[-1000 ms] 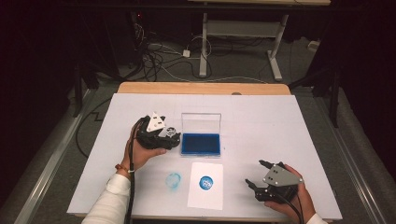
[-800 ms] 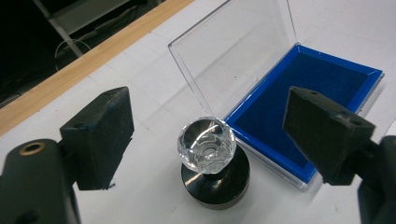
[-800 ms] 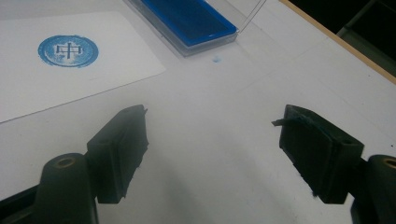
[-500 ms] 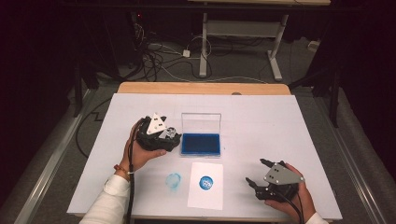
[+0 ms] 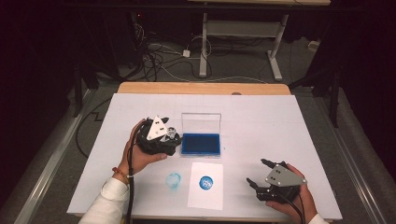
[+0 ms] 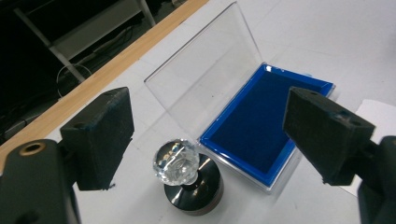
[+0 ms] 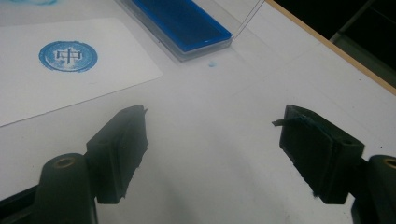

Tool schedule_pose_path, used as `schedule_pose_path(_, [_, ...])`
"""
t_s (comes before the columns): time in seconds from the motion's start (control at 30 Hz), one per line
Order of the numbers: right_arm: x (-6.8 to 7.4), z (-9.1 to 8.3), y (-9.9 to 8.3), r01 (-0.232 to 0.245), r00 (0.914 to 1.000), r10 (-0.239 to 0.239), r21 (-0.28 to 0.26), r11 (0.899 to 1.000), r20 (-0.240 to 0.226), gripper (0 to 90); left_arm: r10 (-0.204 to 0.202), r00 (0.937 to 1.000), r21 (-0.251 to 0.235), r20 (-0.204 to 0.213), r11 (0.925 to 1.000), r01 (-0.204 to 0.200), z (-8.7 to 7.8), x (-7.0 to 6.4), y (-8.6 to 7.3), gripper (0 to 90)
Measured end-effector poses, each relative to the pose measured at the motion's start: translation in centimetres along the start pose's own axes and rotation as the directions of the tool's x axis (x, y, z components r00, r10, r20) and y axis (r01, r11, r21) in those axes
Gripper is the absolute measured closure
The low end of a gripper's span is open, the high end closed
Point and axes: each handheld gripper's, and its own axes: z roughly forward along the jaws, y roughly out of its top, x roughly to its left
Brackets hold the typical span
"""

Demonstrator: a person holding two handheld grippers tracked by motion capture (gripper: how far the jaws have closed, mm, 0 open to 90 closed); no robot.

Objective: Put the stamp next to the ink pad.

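White bench [image 5: 289,121] under both tools. Left tool [image 6: 205,135] spread above crystal-knobbed stamp [image 6: 180,163], beside open blue ink pad [image 6: 254,121]. Right tool [image 7: 212,149] spread, empty, near stamped paper [image 7: 65,70].

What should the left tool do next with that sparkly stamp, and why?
Probably lower the left tool and close on the stamp's crystal knob. Its jaws stand open on either side above it, the stamp stands free beside the open ink pad, and the paper already bears a print.

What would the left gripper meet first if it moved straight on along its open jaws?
Most likely the stamp with the crystal knob, standing between the left gripper's jaws; the open ink pad lies just beyond.
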Motion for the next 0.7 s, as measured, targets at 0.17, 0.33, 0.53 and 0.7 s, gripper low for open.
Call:
schedule_pose_path(0.17, [0.0, -0.1, 0.1, -0.006, 1.0000, 0.006, -0.008, 1.000, 0.003, 23.5, 0.026, 0.9996, -0.006, 0.010, 0.9996, -0.026, -0.5, -0.6, 0.3, 16.2])
schedule_pose_path(0.33, [0.0, -0.3, 0.1, -0.009, 1.0000, 0.009, -0.016, 1.000, 0.000, 23.5, 0.024, 0.9995, -0.016, 0.020, 0.9996, -0.023, -0.9, -0.9, 0.4, 16.1])
schedule_pose_path(0.53, [-0.1, -0.5, 0.2, -0.011, 0.9999, 0.011, -0.021, 1.000, 0.004, 23.5, 0.042, 0.9989, -0.027, 0.020, 0.9987, -0.042, -1.5, -1.3, 0.6, 16.1])
schedule_pose_path(0.7, [-0.1, -0.6, 0.2, -0.011, 0.9999, 0.012, -0.025, 1.000, 0.009, 23.5, 0.058, 0.9980, -0.032, 0.026, 0.9979, -0.057, -1.9, -1.7, 0.8, 16.1])
